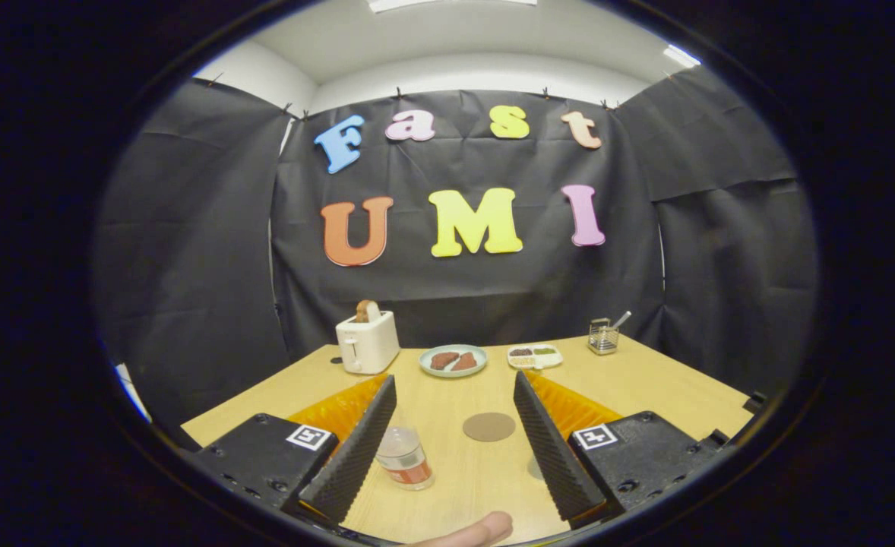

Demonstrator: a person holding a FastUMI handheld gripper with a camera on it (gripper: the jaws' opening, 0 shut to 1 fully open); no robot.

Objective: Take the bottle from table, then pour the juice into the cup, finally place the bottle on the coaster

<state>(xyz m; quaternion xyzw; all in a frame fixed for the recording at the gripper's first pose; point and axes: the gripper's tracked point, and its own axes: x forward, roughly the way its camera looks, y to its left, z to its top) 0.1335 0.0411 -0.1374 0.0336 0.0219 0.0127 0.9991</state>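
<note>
Right, my jaws (pixel 455 437) hang wide open, empty. Bottle (pixel 404 457) stands at seven o'clock, hugging my left finger; coaster (pixel 489 426) sits at twelve on the surface (pixel 645 380). Closing off-centre, I reckon, could tip it over.
</note>
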